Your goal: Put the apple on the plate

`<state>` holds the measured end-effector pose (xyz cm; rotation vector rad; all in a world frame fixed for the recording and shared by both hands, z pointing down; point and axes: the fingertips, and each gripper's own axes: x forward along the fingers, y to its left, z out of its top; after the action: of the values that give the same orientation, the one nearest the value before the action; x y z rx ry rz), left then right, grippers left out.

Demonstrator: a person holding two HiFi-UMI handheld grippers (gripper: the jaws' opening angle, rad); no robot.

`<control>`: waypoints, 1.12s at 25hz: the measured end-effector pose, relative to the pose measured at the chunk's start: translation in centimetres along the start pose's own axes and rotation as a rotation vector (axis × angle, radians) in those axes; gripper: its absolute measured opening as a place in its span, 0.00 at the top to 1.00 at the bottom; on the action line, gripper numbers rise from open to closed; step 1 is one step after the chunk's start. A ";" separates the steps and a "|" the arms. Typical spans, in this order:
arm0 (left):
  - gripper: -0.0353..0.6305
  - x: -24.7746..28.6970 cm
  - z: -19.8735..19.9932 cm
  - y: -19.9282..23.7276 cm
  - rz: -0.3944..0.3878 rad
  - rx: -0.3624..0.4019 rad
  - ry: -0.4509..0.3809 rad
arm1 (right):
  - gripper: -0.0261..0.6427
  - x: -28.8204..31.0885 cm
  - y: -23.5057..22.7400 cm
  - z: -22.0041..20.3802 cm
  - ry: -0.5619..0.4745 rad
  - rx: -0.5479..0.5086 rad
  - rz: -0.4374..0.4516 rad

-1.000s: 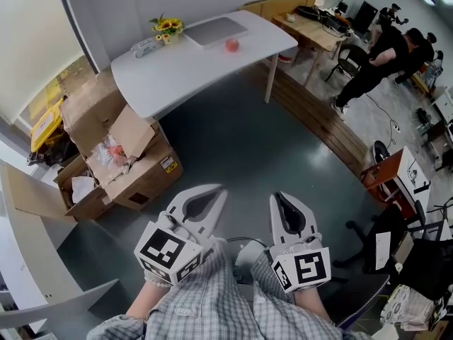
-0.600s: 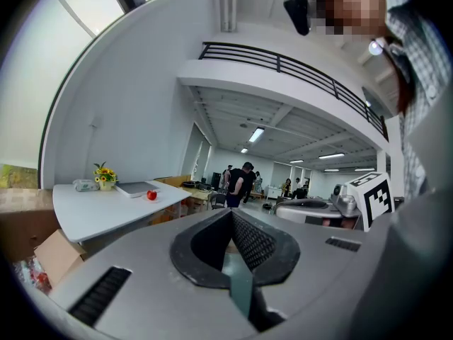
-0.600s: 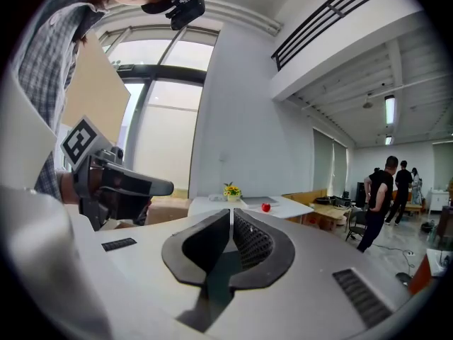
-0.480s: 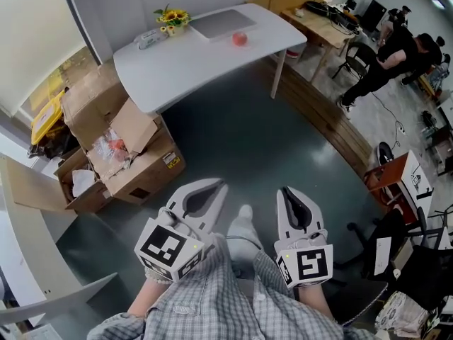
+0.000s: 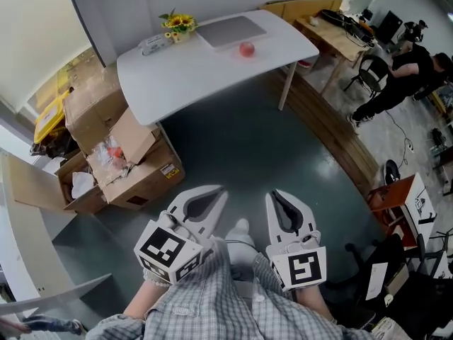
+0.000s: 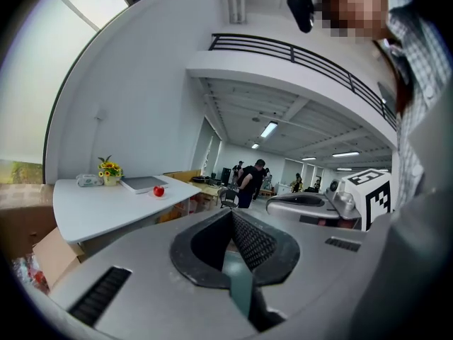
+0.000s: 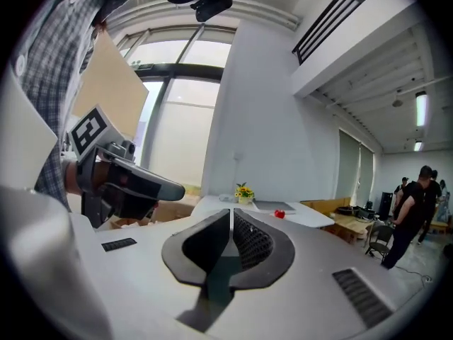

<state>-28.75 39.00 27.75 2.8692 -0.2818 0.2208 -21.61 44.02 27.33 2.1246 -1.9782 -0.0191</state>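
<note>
A red apple [image 5: 246, 49] lies on a white table [image 5: 177, 76] far ahead, just in front of a flat grey rectangular slab [image 5: 231, 30]. No ordinary plate shows. My left gripper [image 5: 219, 190] and right gripper [image 5: 273, 195] are held side by side close to the body over the dark floor, well short of the table. Both are shut with nothing between the jaws. The left gripper view shows the apple [image 6: 158, 190] small beyond the shut left gripper [image 6: 231, 215]. In the right gripper view the apple [image 7: 280, 214] is tiny beyond the shut right gripper [image 7: 231, 212].
Sunflowers in a small pot [image 5: 178, 24] and a white item [image 5: 151, 44] stand at the table's back. Open cardboard boxes [image 5: 134, 161] sit left of the path. A wooden desk [image 5: 340, 34], chairs and a person [image 5: 400, 83] are to the right.
The table and apple have drifted right and a little lower in the head view. Both grippers stay shut and in much the same place.
</note>
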 end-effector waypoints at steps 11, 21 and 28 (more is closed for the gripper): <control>0.93 8.5 4.8 2.4 0.122 0.042 -0.065 | 0.92 4.9 -9.5 -0.1 -0.030 0.008 0.063; 0.93 15.7 5.9 2.5 0.128 0.048 -0.084 | 0.92 8.1 -15.5 -1.4 -0.030 0.026 0.087; 0.93 17.9 6.0 2.9 0.136 0.048 -0.068 | 0.92 9.2 -17.3 -2.1 -0.039 0.051 0.093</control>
<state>-11.30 31.56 25.76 2.9117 -0.4921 0.1570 -3.49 36.27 27.61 2.0755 -2.1194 0.0071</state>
